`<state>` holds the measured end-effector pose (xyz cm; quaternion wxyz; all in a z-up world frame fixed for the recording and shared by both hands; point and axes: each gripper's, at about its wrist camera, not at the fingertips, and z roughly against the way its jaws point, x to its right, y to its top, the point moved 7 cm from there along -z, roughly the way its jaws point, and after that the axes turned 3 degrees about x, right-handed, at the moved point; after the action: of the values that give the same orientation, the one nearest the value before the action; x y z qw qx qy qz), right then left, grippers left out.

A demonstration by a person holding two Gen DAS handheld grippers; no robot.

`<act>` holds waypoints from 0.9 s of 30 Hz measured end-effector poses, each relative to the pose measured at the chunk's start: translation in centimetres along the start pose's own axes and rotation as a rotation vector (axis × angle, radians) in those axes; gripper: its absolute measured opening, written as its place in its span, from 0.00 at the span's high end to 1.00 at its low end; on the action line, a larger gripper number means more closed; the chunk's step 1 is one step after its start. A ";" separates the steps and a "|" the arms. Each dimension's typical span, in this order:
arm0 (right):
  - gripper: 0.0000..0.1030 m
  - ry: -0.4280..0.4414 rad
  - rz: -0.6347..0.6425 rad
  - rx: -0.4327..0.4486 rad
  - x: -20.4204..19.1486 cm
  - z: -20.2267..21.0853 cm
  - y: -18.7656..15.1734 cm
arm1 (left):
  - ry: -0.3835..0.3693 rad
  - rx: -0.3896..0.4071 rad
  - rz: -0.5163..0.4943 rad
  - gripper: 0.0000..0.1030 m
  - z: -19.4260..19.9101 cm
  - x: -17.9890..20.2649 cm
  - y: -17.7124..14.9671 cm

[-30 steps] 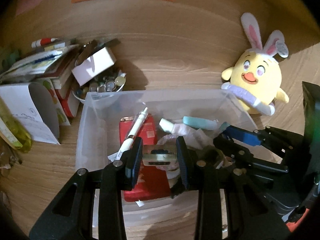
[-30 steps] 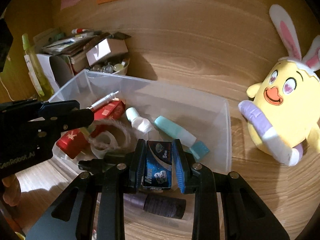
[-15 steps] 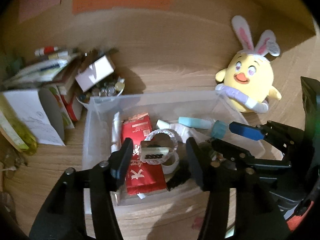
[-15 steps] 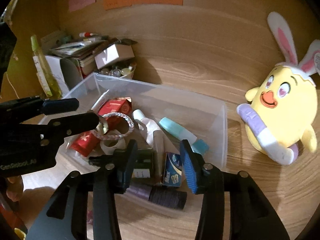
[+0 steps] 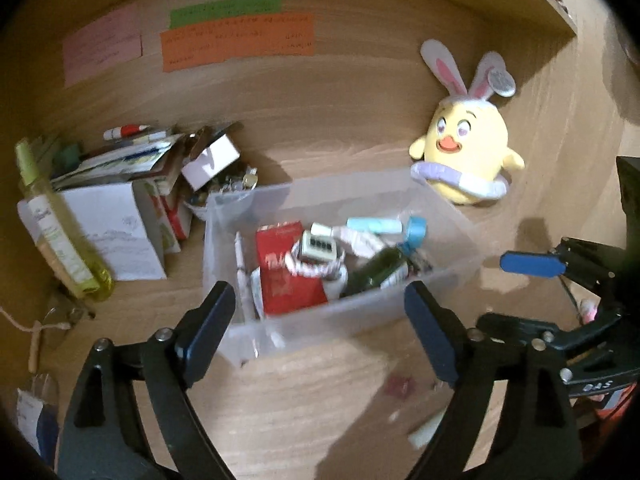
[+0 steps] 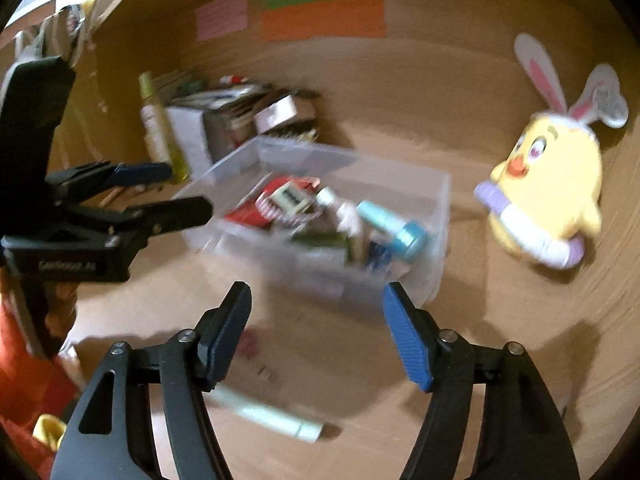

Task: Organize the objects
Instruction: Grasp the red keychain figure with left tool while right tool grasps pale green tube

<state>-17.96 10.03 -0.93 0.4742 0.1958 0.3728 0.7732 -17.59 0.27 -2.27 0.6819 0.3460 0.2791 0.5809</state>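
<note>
A clear plastic bin (image 5: pixel 452 216) (image 6: pixel 440 188) stands on the wooden desk. It holds a red packet (image 5: pixel 280 240), a small cream combination lock (image 5: pixel 318 245) (image 6: pixel 289 199), a dark green bottle (image 5: pixel 376 270), a teal tube (image 6: pixel 394 226), a pen and a small blue box (image 6: pixel 378 258). My left gripper (image 5: pixel 320 330) hangs in front of the bin, jaws opening wide, nothing between them. My right gripper (image 6: pixel 318 330) is also in front of the bin, jaws opening and empty. Each gripper shows in the other's view: the right gripper (image 5: pixel 532 276), the left gripper (image 6: pixel 160 192).
A yellow plush chick with rabbit ears (image 5: pixel 466 160) (image 6: pixel 552 184) sits right of the bin. Left of it are stacked boxes and papers (image 5: pixel 120 216) and a yellow-green bottle (image 5: pixel 60 236). A pale tube (image 6: pixel 276 416) and a small red scrap (image 5: pixel 398 384) lie on the desk near me.
Both grippers let go of what they held: the lock from the left, the blue box from the right. Both items now lie in the bin. Both grippers opened and drew back from it.
</note>
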 end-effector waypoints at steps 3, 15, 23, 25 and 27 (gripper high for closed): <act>0.37 0.046 0.011 -0.046 -1.3 -0.1 -2.4 | 0.009 -0.024 -0.012 0.15 0.4 0.0 -1.7; 0.37 0.110 0.134 -0.222 -4.8 -3.1 -8.5 | 0.000 -0.156 -0.018 0.15 -1.0 0.6 -8.0; 0.84 0.079 0.147 -0.212 -4.3 -1.8 -9.2 | -0.021 -0.172 0.001 0.15 -1.6 0.7 -8.4; 0.86 0.069 0.124 -0.206 -3.7 -1.5 -9.3 | -0.030 -0.177 -0.008 0.15 -1.9 1.0 -8.4; 0.86 0.055 0.097 -0.197 -3.0 -0.9 -9.6 | -0.048 -0.185 -0.024 0.15 -2.2 1.7 -8.5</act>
<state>-11.52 9.64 -8.68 0.4428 0.1447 0.2977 0.8333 -13.96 1.60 -10.32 0.7244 0.2919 0.2118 0.5876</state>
